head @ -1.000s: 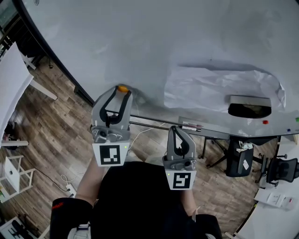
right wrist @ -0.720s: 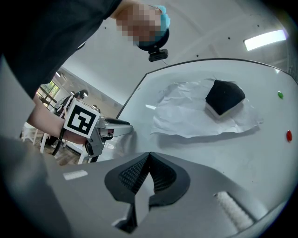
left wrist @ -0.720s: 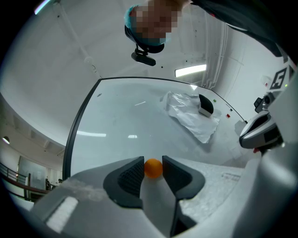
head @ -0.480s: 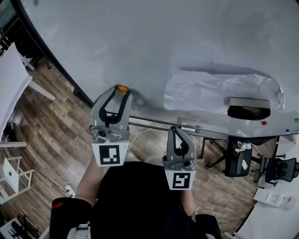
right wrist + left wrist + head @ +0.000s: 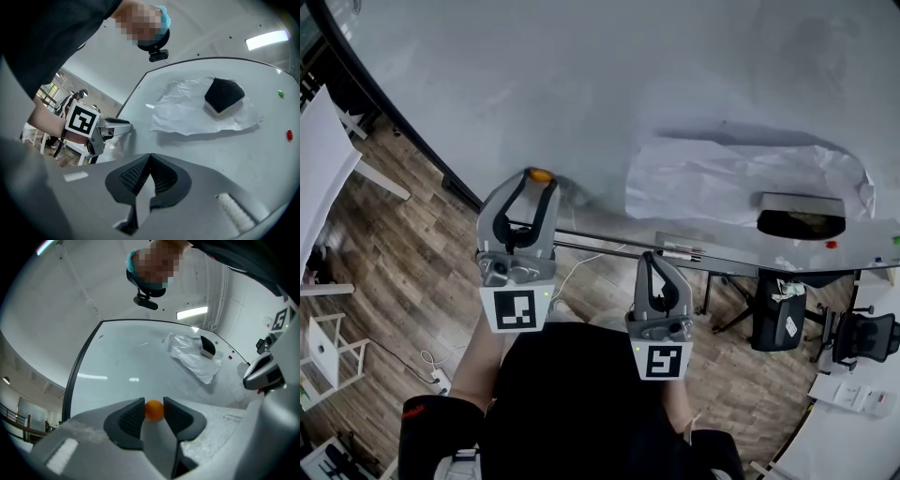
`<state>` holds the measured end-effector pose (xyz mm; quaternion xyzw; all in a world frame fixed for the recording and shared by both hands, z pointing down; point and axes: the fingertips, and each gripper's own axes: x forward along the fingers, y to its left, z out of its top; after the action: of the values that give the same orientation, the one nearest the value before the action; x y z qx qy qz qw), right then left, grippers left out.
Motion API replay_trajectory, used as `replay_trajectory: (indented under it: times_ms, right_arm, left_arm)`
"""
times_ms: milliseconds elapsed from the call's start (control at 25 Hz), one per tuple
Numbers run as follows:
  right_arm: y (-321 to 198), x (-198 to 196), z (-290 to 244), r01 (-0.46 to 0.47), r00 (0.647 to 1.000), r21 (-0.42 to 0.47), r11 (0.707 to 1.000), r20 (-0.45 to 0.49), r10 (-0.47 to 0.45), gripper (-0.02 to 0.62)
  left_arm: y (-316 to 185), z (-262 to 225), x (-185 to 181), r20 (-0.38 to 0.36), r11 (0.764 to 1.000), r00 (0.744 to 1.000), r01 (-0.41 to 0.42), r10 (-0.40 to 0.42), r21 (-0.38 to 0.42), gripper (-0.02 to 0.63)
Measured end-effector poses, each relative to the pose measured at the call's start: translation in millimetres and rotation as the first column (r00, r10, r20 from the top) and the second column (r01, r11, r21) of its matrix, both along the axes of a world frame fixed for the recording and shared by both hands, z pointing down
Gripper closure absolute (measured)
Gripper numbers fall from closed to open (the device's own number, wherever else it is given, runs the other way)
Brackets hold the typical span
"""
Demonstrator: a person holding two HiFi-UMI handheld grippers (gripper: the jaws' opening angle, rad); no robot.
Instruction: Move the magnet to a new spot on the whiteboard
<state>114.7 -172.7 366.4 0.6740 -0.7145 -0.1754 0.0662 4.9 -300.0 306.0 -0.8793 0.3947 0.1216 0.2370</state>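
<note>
The left gripper (image 5: 540, 180) reaches toward the near left part of the whiteboard (image 5: 675, 84), close to its dark lower edge. Its jaws are narrowed onto a small orange magnet (image 5: 154, 409), which sits pinched between the two ribbed pads (image 5: 131, 417) right at the tips. In the head view the magnet shows as an orange dot at the very end of the gripper, over the white surface; whether it touches the board or is lifted just off it cannot be told.

The right gripper (image 5: 654, 264) hangs nearer the person and to the right, below the board's tray rail (image 5: 609, 251), with its jaws pressed fully together and nothing between them.

Farther right on the board a crumpled white sheet of paper (image 5: 722, 183) lies flat against the surface, and a black-faced eraser (image 5: 802, 214) rests on the sheet's right part. A small red magnet (image 5: 832, 245) sits just right of the eraser, apart from the paper, and a green one (image 5: 281, 94) shows beyond it in the right gripper view. Wooden flooring (image 5: 394, 262) lies to the left, and an office chair (image 5: 862, 337) stands at the far right
</note>
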Motion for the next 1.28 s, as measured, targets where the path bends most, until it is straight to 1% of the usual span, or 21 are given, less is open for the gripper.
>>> replay_trajectory:
  times_ms: [200, 360, 680, 720, 880, 1000, 1160, 1280]
  right_arm:
    - [3, 0, 0, -0.004, 1.0, 0.003, 1.0, 0.003, 0.004, 0.594]
    - [7, -1, -2, -0.002, 1.0, 0.008, 1.0, -0.004, 0.002, 0.594]
    - [16, -8, -6, 0.02, 1.0, 0.028, 0.999, -0.01, -0.019, 0.594]
    - [18, -9, -6, 0.023, 1.0, 0.026, 0.999, -0.014, -0.022, 0.594]
    - [25, -13, -8, 0.044, 0.999, 0.028, 0.999, -0.029, -0.043, 0.594]
    - [30, -19, -13, 0.065, 0.998, 0.045, 0.997, -0.018, -0.064, 0.594]
    - [36, -27, -14, 0.094, 0.996, 0.049, 0.994, -0.014, -0.093, 0.594]
    - [39, -35, -19, 0.131, 0.991, 0.07, 0.989, -0.016, -0.13, 0.594]
  left_arm:
    - [0, 1, 0, 0.0, 1.0, 1.0, 0.005, -0.005, -0.008, 0.472]
    - [1, 1, -3, -0.002, 1.0, 1.0, 0.014, -0.014, -0.011, 0.457]
    - [11, 3, -17, -0.017, 0.999, 0.999, 0.037, -0.037, -0.013, 0.46]
    - [14, 3, -18, -0.017, 0.999, 0.999, 0.043, -0.043, -0.012, 0.468]
    - [29, 3, -23, -0.018, 0.998, 0.998, 0.062, -0.062, -0.006, 0.563]
    - [42, 3, -25, -0.011, 0.998, 0.998, 0.065, -0.065, -0.006, 0.604]
    - [60, 8, -27, 0.023, 0.998, 0.998, 0.063, -0.062, -0.015, 0.606]
    - [73, 10, -31, 0.024, 0.998, 0.998, 0.064, -0.063, -0.02, 0.606]
